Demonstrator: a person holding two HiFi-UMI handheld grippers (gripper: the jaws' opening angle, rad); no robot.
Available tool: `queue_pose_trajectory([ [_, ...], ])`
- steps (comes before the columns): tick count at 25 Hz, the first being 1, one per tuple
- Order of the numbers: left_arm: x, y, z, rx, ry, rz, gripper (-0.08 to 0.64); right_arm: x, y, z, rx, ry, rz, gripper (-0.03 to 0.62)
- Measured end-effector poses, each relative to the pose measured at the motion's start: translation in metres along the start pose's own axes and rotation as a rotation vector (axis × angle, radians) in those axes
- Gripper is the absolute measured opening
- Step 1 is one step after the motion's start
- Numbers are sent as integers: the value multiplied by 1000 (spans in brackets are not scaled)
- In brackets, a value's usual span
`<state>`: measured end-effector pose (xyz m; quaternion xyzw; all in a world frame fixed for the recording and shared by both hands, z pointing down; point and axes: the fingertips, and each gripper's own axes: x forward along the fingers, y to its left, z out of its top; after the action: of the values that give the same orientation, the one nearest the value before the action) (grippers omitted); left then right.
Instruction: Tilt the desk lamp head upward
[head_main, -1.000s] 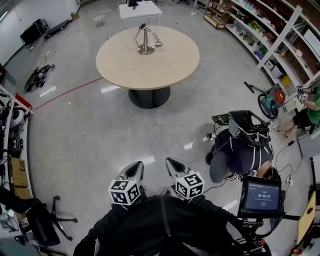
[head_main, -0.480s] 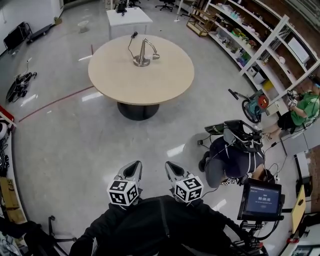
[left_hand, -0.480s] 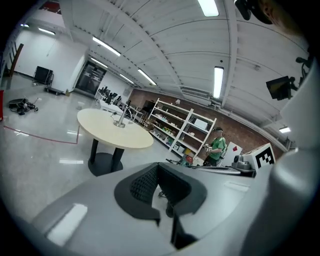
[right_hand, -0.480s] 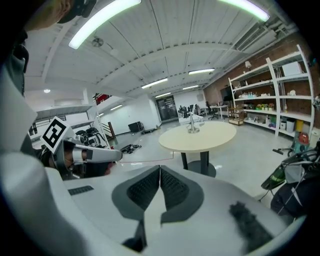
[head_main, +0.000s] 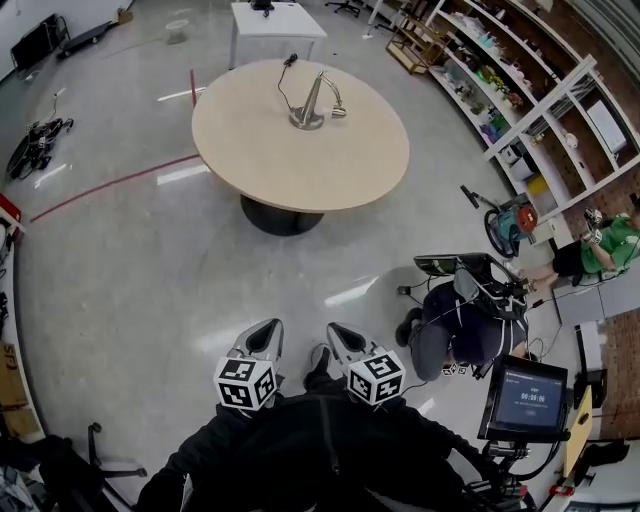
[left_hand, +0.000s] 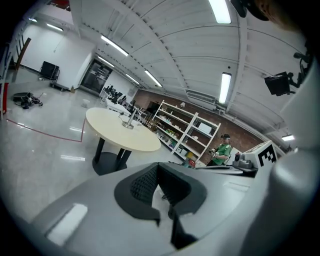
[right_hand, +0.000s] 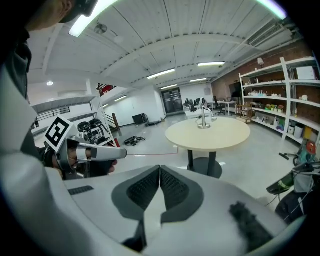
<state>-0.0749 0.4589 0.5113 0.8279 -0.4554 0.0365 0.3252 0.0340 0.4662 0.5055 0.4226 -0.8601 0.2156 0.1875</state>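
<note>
Nothing of the task itself is done yet, as far as the views show. The desk lamp (head_main: 312, 98) stands on the round desk (head_main: 300, 165) in the upper middle of the head view, toward the desk's far side. Its head (head_main: 337, 112) hangs low to the right of the base (head_main: 305, 122), so it looks not yet tilted up. The left gripper (head_main: 264, 338) and the right gripper (head_main: 346, 340) sit at the bottom centre of that view, with a wide stretch of floor (head_main: 150, 270) between them and the desk, well apart from the lamp. Both are clenched on nothing. The left gripper view shows its fingers (left_hand: 143, 184) pressed together with nothing held, and the right gripper view shows the same of its fingers (right_hand: 145, 187). What is left, I judge, is everything: reach the desk, open a gripper, take the lamp head and swing it upward, perhaps with the other gripper steadying the base.
</note>
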Motion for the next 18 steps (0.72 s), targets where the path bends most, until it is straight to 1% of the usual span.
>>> queue_pose_trajectory([
  [5,10,11,10,-6,3,48,6,18,-14,12,22,3,43,6],
  [7,15,18,21,3,-8,80,6,30,-20,20,26,-1,68,6],
  [12,31,38,49,33,-42,157,6,67,-31,47,1,-42,153,6],
  [14,47,37,58,51,-41,175,6,75,-47,58,3,-60,171,6],
  [18,84,30,78,76,-24,202,6,87,-93,76,53,-80,167,6],
])
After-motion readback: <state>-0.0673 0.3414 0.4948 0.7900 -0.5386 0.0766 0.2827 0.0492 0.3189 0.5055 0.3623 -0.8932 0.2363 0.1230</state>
